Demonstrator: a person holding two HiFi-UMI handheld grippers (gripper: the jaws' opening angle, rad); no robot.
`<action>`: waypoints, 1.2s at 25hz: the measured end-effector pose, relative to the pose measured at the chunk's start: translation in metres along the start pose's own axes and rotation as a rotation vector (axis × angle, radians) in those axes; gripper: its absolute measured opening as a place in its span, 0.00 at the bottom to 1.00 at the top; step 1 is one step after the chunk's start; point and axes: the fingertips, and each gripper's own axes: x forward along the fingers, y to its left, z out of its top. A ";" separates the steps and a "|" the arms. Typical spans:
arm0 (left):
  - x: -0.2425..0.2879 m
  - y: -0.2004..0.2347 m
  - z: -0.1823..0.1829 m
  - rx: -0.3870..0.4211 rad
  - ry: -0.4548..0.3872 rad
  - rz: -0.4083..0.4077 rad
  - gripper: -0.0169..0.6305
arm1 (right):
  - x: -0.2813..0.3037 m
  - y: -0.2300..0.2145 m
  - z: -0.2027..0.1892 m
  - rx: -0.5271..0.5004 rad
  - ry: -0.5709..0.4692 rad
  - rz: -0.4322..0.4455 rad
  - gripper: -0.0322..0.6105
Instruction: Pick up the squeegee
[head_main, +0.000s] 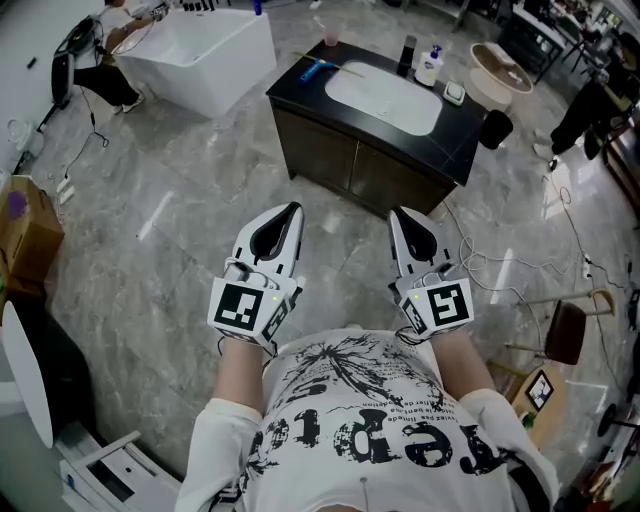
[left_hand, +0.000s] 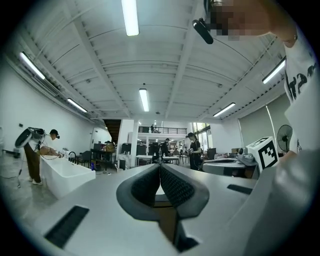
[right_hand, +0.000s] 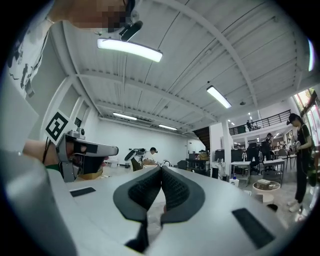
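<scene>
Left gripper (left_hand: 160, 174) jaws fully together, ribbed pads meeting, nothing between them. Right gripper (right_hand: 161, 174) is the same: pads closed on each other, empty. Both are held level in front of the person's chest, side by side, pointing toward the vanity and well short of it. The squeegee (head_main: 317, 68) looks to be the blue piece with a thin pale strip lying flat at the far left corner of the black tabletop (head_main: 300, 95), left of the sink basin (head_main: 385, 98) and well apart from both grippers; it's too small here to separate handle from blade with certainty. A dark bottle (head_main: 407, 55) and pump bottle (head_main: 430, 65) stand on the far side of the basin, clear of it. Handling guess: light, with a rigid plastic handle and a soft blade edge that will flex. The glossy tabletop means it will probably skid if nudged from one side. Best grip is likely across the blue handle near its middle, jaws opened first and coming down over it, not on the blade.
</scene>
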 end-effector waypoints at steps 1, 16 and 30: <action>-0.004 0.005 -0.003 -0.008 -0.004 -0.001 0.05 | 0.003 0.005 -0.002 0.002 0.002 0.001 0.07; 0.033 0.101 -0.032 -0.001 0.029 0.121 0.55 | 0.103 -0.002 -0.033 0.007 0.030 0.066 0.07; 0.254 0.227 -0.033 0.016 0.082 0.228 0.55 | 0.333 -0.168 -0.045 0.022 0.007 0.133 0.07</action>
